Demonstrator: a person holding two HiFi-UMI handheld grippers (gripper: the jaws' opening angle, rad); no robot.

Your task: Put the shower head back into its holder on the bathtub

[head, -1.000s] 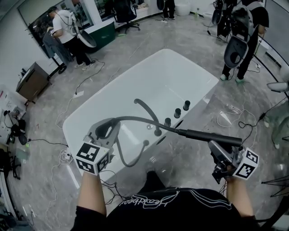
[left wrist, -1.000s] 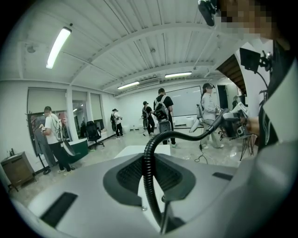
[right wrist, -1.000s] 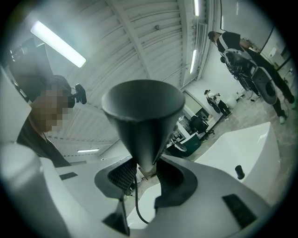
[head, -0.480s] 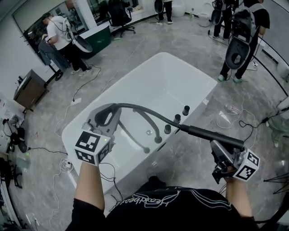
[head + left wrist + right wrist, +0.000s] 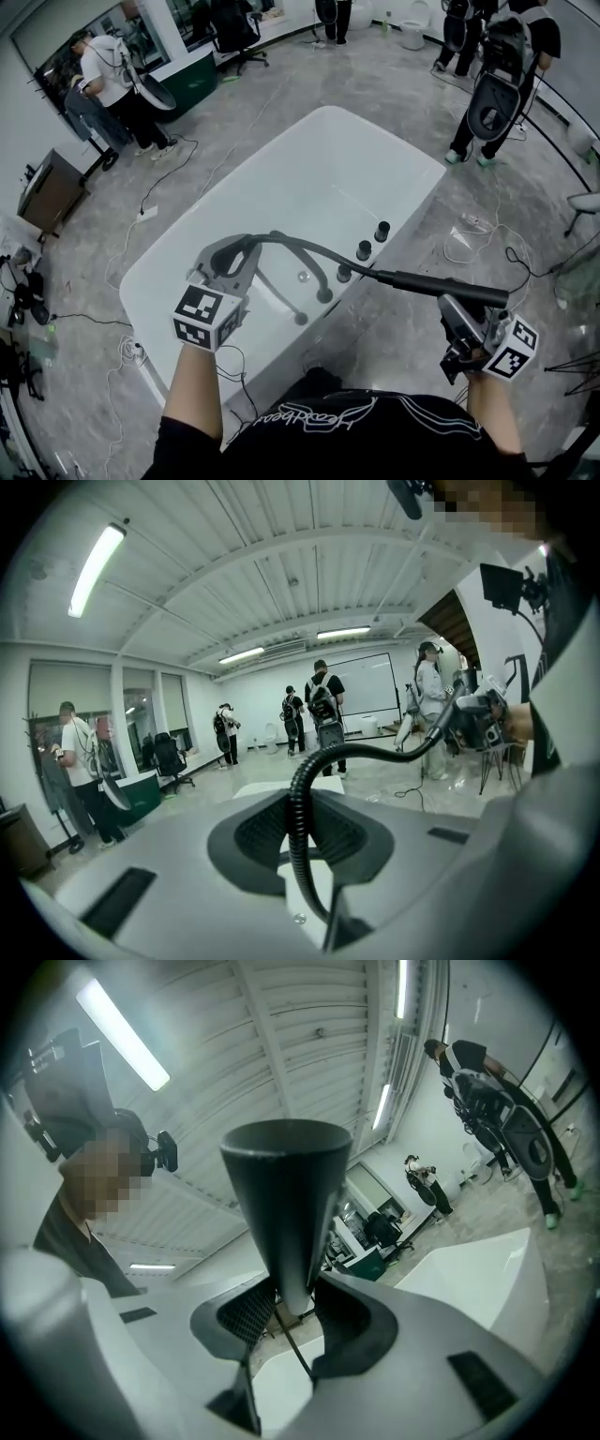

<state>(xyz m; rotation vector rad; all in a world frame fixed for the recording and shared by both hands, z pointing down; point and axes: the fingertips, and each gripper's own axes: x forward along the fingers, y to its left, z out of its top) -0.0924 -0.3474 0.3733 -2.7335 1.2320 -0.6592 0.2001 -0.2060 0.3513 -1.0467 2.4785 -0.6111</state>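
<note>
You held both hands out by the bathtub (image 5: pixel 328 159).
Your left gripper (image 5: pixel 230 255), tilted downward, clamped the hose (image 5: pixel 309 246); your right gripper (image 5: pixel 450 306), near level, gripped the shower head (image 5: pixel 441 289).

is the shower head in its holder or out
Out: the right gripper grips the shower head beside the bathtub, away from the rim fittings.

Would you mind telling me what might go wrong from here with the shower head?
The right gripper grips the shower head only near one end, so it may pivot or slip. The hose, clamped in the left gripper, passes by the control knobs and might snag them or pull the head off course.
</note>
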